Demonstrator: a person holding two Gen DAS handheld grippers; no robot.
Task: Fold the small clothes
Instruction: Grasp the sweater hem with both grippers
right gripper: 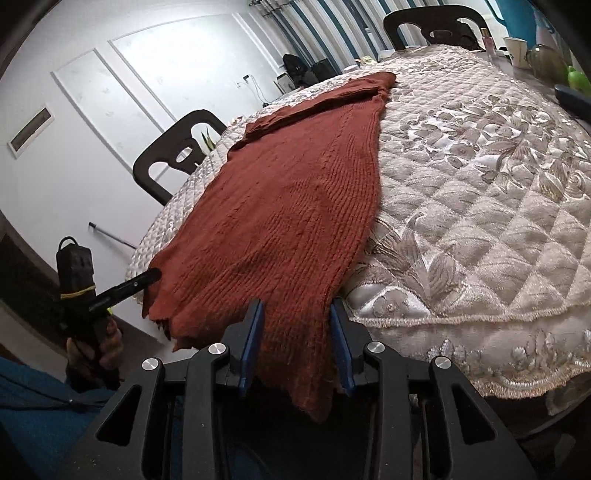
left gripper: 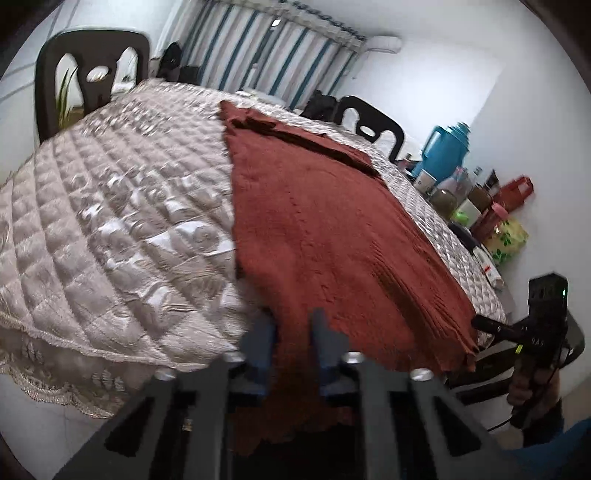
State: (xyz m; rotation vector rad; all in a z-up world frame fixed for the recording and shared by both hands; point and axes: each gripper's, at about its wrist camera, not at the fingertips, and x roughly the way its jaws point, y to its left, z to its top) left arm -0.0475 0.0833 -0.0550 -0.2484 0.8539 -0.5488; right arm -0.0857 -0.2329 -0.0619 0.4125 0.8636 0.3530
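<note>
Both grippers sit at the near hem of the sweater, jaws apart, ready to take hold for a fold.

The rust knit sweater [left gripper: 314, 221] lies flat and lengthwise on the quilted cover [left gripper: 110, 206], its far end reaching toward the chair [right gripper: 436, 29] and its near hem drooping over the cover's edge. The left gripper [left gripper: 291, 343] straddles one corner of that hem and the right gripper [right gripper: 297, 332] the other; each stands released, cloth lying between its blue fingers [right gripper: 253, 332] but not pinched. The step in hand looks like the grasp before the first fold, so little of the task seems done. The next move calls for both jaws to clench on the hem together, then lift and carry it away from the edge toward the sweater's far end, keeping the corners level.
</note>
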